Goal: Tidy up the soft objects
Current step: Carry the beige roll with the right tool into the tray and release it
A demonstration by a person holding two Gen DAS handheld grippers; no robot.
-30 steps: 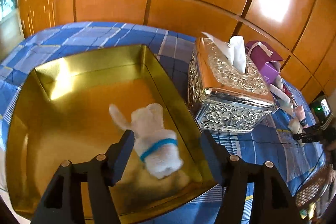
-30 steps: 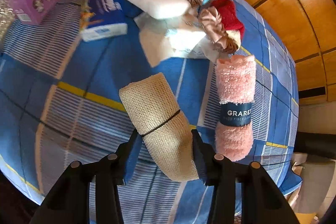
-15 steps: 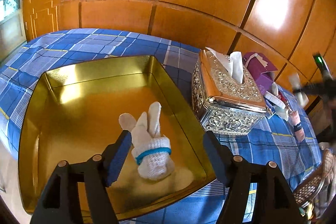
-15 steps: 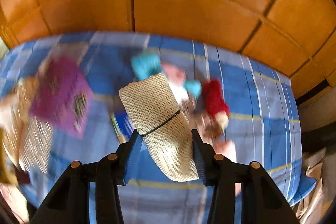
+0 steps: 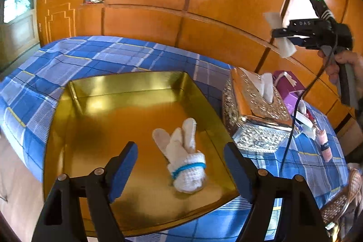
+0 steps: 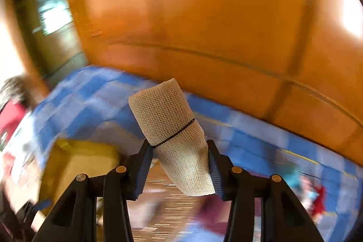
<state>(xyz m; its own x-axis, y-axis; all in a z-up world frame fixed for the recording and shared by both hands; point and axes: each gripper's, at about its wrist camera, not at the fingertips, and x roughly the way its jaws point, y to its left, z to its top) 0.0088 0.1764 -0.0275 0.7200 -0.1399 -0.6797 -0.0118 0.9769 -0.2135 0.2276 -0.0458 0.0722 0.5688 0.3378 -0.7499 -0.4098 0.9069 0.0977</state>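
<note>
The left gripper (image 5: 180, 170) hangs over the gold tray (image 5: 127, 85), and its jaws have just been opening wider; the blue pads stand well apart with nothing pressed between them. Lying on the tray floor in the lower middle of the left wrist view is the white glove bundle (image 5: 183, 160), bound with a blue band, its fingers pointing up and away, free of both pads. The tray sits on the blue checked cloth (image 5: 68, 56). Just right of the tray stands the ornate silver tissue box (image 5: 256, 115), a tissue poking from its top, with a purple box (image 5: 288, 87) behind it.

At the upper right of that same view the right gripper (image 5: 282, 34) is up in the air, a person's hand (image 5: 340, 62) on its handle, a pale roll caught in its tip.

In the right wrist view, the right gripper's pads are clamped on the beige mesh roll (image 6: 172, 128), one on each side of its lower half, a thin black band around its middle. The roll tilts up and to the left, centre frame. Everything behind it is smeared with blur: wood panelling above, blue cloth and a yellow shape at the lower left.
</note>
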